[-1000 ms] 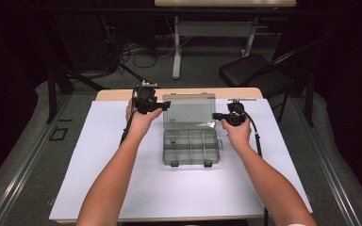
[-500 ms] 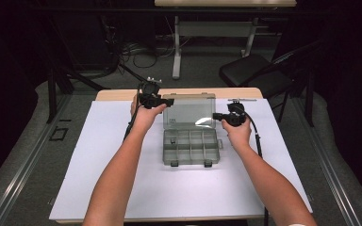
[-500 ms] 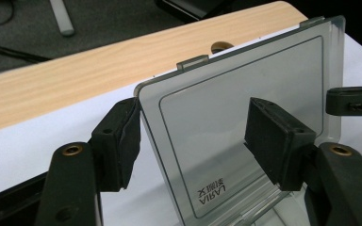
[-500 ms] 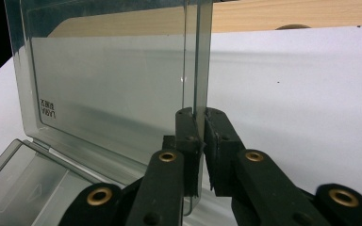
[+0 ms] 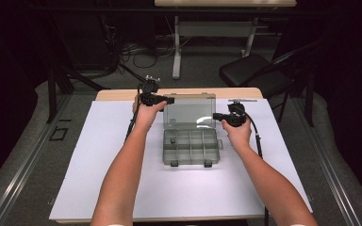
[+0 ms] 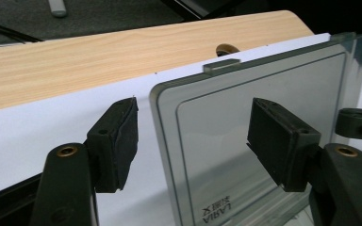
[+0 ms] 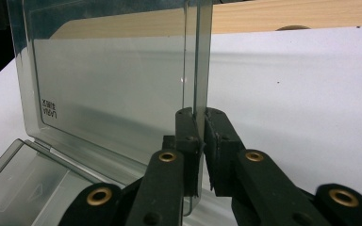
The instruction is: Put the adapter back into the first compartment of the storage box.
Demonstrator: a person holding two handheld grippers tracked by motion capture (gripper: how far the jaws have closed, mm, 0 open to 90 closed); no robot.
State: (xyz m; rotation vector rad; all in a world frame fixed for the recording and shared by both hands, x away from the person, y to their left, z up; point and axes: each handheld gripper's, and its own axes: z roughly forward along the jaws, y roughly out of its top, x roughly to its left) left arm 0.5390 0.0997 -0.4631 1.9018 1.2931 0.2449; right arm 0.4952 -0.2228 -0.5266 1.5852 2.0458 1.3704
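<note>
Left tool (image 6: 193, 141): jaws spread, straddling the left edge of the raised clear lid (image 5: 189, 112), no contact seen. Compartment box (image 5: 191, 147) sits open at the middle of the white sheet (image 5: 99, 165) on the counter (image 5: 122, 94), lid standing near upright along its far side. Right tool (image 7: 201, 141): jaws pressed together, pinching the lid's right edge.

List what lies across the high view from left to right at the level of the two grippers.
White sheet → left gripper → lid → right gripper → cable
</note>
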